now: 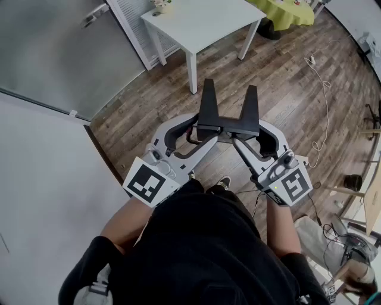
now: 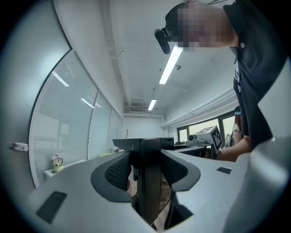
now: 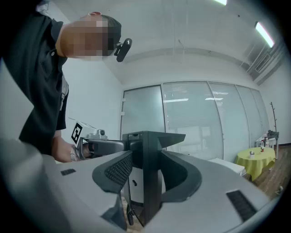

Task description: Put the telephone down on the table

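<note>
The telephone [image 1: 229, 124] is a black angular piece with two upright prongs, held in the air above the wooden floor in front of me. My left gripper [image 1: 199, 132] clamps its left end and my right gripper [image 1: 253, 136] its right end, and both point inward, roughly level. In the left gripper view a black upright plate of the telephone [image 2: 150, 150] sits between the two pads of the left gripper [image 2: 146, 182]. The right gripper view shows the same: the telephone [image 3: 148, 150] stands pinched in the right gripper [image 3: 146, 182]. The white table [image 1: 196, 24] stands ahead, beyond the telephone.
A small flower pot [image 1: 161, 5] stands at the white table's far left corner. A round table with a yellow cloth [image 1: 286, 12] is behind it to the right. White cables [image 1: 321, 89] trail over the floor at right. A glass partition [image 1: 53, 47] and a white wall [image 1: 47, 196] close the left side.
</note>
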